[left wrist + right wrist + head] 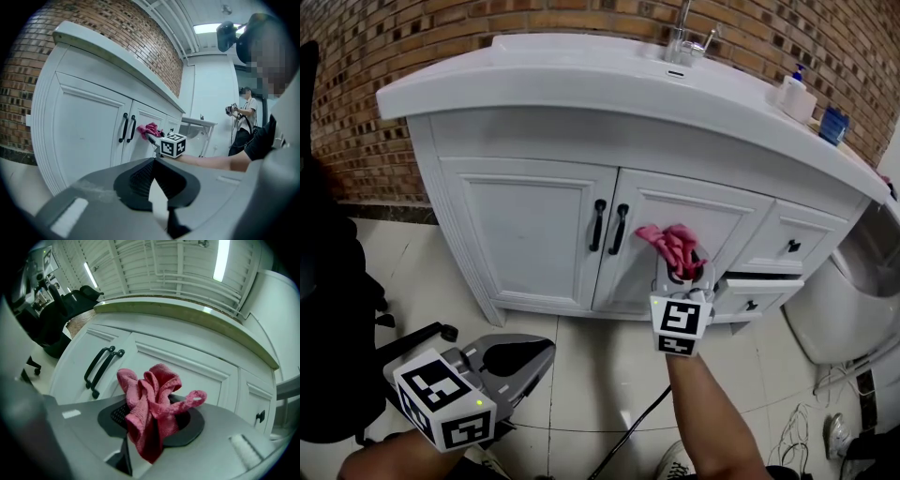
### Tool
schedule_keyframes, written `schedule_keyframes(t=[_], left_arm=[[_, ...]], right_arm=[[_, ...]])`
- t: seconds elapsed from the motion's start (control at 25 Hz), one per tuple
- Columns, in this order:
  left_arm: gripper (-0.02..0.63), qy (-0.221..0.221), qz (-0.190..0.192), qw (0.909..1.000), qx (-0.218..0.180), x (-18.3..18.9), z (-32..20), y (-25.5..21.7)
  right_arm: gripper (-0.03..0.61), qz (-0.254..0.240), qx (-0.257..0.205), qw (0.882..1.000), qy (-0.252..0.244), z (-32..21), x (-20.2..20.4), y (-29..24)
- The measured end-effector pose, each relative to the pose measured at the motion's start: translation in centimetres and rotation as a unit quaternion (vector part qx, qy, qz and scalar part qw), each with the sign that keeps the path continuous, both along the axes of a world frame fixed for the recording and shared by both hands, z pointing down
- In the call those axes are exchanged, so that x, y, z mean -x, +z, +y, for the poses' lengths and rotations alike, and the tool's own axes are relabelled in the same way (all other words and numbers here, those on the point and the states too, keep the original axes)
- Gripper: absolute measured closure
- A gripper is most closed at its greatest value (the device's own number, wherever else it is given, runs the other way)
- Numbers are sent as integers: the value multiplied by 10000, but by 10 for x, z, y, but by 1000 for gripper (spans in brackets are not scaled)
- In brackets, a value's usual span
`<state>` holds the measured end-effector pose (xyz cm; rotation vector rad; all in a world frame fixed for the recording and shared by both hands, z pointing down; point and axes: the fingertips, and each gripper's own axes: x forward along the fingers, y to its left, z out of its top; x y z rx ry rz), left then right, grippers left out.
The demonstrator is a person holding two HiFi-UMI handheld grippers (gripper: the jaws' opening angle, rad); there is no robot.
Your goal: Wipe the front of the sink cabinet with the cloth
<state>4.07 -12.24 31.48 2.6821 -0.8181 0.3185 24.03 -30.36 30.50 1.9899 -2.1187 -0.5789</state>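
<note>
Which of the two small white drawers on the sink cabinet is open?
The lower white drawer: it juts out, with a dark gap above its front. The upper white drawer sits flush.

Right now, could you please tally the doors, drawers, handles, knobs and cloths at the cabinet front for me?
Doors: 2
Drawers: 2
Door handles: 2
Drawer knobs: 2
Cloth: 1
Total: 9

Grey moulded shell on the left gripper [546, 352], black ribbed pads [139, 180] inside, white cube [445, 405] with black square markers, tiny green light [478, 403] on it, right gripper [684, 281] the same build, matching cube [680, 323], short black sleeve [262, 138].
</note>
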Motion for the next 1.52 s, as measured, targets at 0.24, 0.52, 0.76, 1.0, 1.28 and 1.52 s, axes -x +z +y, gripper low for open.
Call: schedule_keyframes(t=[0.24,0.52,0.76,1.0,1.28,1.52], left_arm=[[609,-6,2,10000,-3,-1,-2,0],[609,3,30,10000,8,0,-3,0],[609,-16,76,10000,27,3,-5,-1],[609,-14,99,9999,75,5,-7,1],[609,-30,158,9998,111,6,-8,-2],[609,-104,206,9997,96,13,-11,-4]], right_arm=[[431,94,290,9995,27,-2,4,39],[431,318,783,9964,44,-2,4,101],[431,393,1213,9918,5,-4,5,149],[431,489,1697,9843,-27,-4,8,190],[426,645,2149,9745,-72,-4,7,230],[427,712,2569,9638,-102,-4,8,260]])
